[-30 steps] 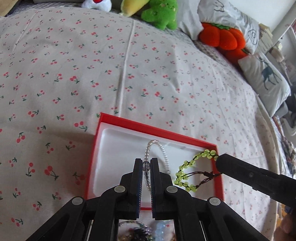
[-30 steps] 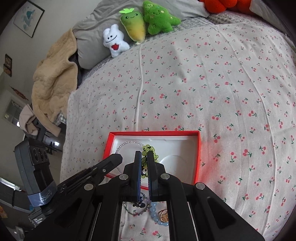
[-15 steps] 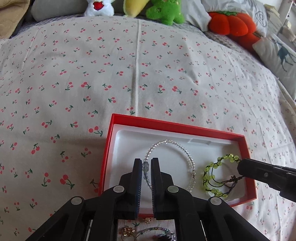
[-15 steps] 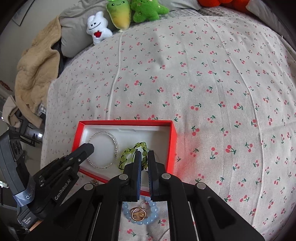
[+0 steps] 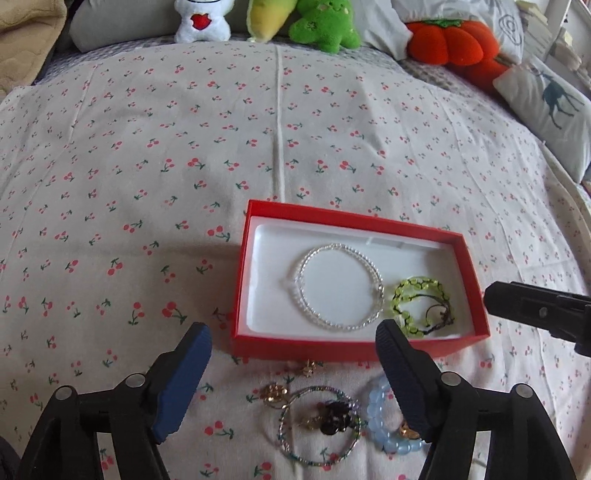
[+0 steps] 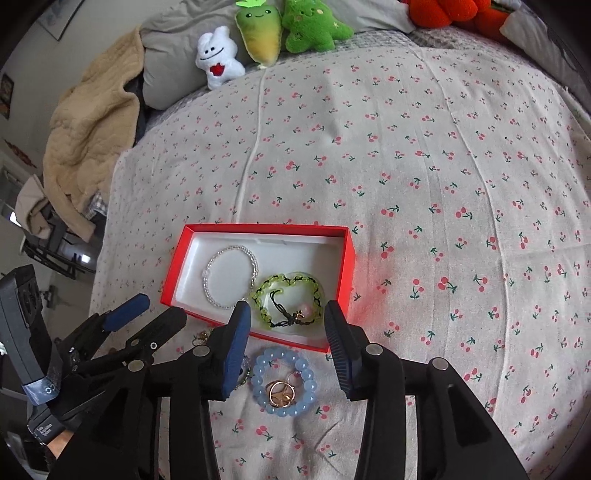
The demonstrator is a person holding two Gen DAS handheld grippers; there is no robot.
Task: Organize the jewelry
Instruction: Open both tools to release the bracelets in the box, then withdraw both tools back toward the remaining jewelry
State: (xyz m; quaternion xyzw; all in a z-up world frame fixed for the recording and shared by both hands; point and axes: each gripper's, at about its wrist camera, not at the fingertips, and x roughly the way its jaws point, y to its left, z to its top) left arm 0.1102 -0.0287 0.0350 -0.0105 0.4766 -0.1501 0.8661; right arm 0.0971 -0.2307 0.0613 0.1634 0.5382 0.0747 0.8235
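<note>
Your left gripper (image 5: pixel 293 339) hangs with its blue-padded fingers spread wide and holding nothing, and your right gripper (image 6: pixel 286 325) is likewise spread wide and holding nothing. Nearest you, on the cherry-print bedspread (image 5: pixel 184 155), loose jewelry lies just in front of the box: a pale blue bead bracelet (image 6: pixel 283 382) with a gold ring (image 6: pixel 280 392) inside its loop, and to its left a thin multicoloured beaded bangle (image 5: pixel 319 424) with a dark charm (image 5: pixel 334 419) inside it and a small gold earring (image 5: pixel 275 391) at its rim. Just beyond these sits the open red jewelry box (image 5: pixel 255 225) with a white lining. Inside it a clear bead bracelet (image 5: pixel 340 291) lies toward the left, and a green bead bracelet (image 5: pixel 421 308) with dark cord lies beside it near the box's right end. Far off, at the head of the bed, a white plush (image 6: pixel 218 57), a carrot plush (image 6: pixel 260 31), a green plush (image 6: pixel 314 26) and an orange pumpkin plush (image 5: pixel 447 42) lean against pillows.
</note>
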